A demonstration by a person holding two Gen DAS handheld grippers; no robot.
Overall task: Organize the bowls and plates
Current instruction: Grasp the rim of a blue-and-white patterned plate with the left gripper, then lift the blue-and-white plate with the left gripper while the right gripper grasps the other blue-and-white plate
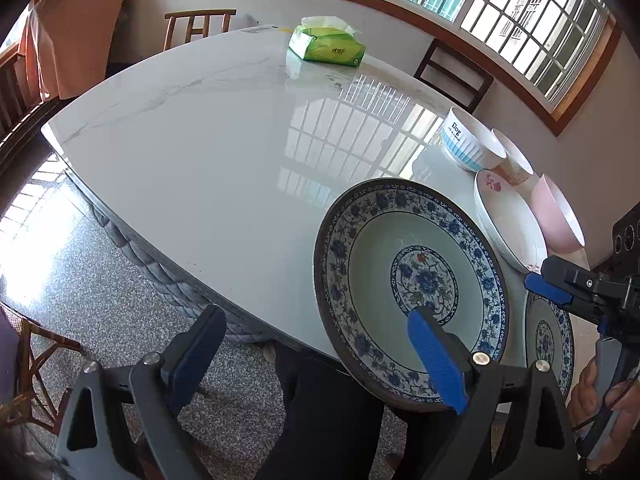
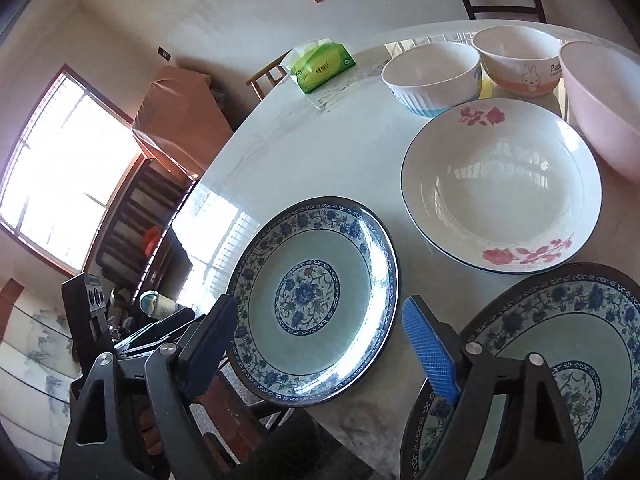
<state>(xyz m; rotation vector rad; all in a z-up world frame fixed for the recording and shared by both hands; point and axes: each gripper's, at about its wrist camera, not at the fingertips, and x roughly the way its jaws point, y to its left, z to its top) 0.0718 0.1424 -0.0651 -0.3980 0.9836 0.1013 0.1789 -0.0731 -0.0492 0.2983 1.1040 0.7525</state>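
The room has pale walls, a speckled floor (image 1: 100, 280) and a barred window (image 1: 500, 12) at one o'clock in the left wrist view. A glossy white tabletop (image 1: 220, 160) fills the middle and mirrors the window bars. Wooden chairs (image 1: 200, 26) stand at its far edge. A green tissue pack (image 1: 328, 46) lies at twelve o'clock. The blue plate (image 1: 408, 280) overhangs the near edge at four o'clock; a second blue plate (image 2: 560, 360) lies at five o'clock in the right wrist view. A rose plate (image 2: 500, 184) and three bowls (image 2: 432, 76) sit at two o'clock. The left gripper (image 1: 320, 352) and right gripper (image 2: 320, 344) both have jaws apart, gripping nothing.
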